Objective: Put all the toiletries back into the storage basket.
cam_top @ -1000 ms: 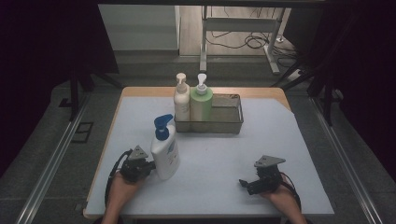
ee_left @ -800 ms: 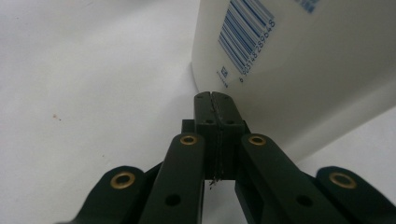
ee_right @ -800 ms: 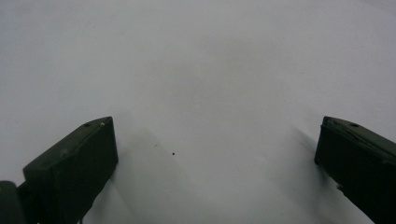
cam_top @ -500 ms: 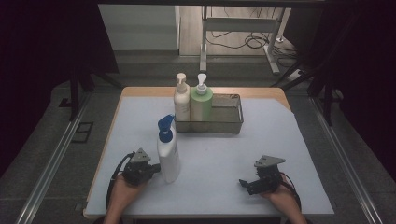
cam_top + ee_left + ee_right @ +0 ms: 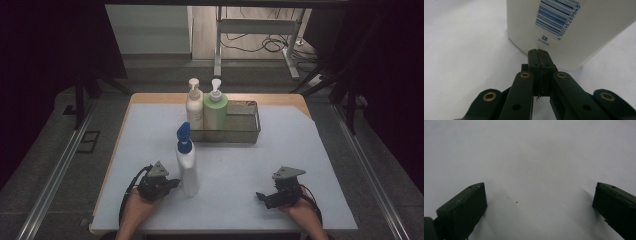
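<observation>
Bottle [image 5: 188, 167] shifted right on white table [image 5: 300, 150].

The white pump bottle [image 5: 187, 167] now stands upright rather than tilted, slightly nearer the left gripper [image 5: 172, 183].

Dim room; grey floor [image 5: 60, 165]; white desk frame [image 5: 250, 30], cables [image 5: 270, 45] behind.

The high view is dim, its surroundings nearly black, with light falling from above onto the pale tabletop [image 5: 300, 145]; the picture is soft and grainy. Ahead of the left claw [image 5: 539, 53] the white bottle [image 5: 574, 30] is evenly lit, its barcode sharp; nearer parts blur. Soft shadows spread beside the right claw [image 5: 539, 202]; no glare.
</observation>
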Available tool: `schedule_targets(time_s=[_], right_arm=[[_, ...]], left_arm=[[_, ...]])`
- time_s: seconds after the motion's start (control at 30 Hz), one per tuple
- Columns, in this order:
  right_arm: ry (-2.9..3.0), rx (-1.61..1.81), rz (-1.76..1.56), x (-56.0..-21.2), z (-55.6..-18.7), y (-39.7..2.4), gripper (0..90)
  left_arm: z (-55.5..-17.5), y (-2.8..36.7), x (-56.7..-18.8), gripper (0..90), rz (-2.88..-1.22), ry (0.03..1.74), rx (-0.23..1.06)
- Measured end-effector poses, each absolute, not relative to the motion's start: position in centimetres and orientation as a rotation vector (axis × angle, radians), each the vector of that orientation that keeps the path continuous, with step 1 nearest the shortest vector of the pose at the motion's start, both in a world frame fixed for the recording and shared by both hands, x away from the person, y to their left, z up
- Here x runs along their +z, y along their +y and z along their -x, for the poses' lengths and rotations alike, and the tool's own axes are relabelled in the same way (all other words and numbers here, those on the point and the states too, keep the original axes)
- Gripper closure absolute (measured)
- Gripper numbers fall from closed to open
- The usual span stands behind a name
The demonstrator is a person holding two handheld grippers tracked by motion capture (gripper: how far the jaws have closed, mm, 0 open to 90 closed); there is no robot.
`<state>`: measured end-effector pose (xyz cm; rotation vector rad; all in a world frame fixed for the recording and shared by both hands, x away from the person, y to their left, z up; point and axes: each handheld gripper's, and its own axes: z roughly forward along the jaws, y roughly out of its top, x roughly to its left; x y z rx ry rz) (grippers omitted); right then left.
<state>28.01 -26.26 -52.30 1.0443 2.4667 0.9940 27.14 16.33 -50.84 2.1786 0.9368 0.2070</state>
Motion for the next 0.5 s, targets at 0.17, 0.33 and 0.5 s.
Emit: schedule_targets(time_s=[0.17, 0.33, 0.5], right_arm=[[2.466, 0.994, -1.046, -52.3, -28.0, -26.3, 0.0], [2.466, 0.994, -1.045, -52.3, -28.0, -26.3, 0.0], [2.466, 0.994, -1.045, -52.3, -28.0, -26.3, 0.0]], left_arm=[[-27.3, 15.4, -50.8, 89.2, -2.188, 0.913, 0.204], [-27.6, 14.7, -50.8, 89.1, -2.197, 0.899, 0.199], [-28.1, 14.0, -50.8, 87.6, -2.212, 0.899, 0.219]])
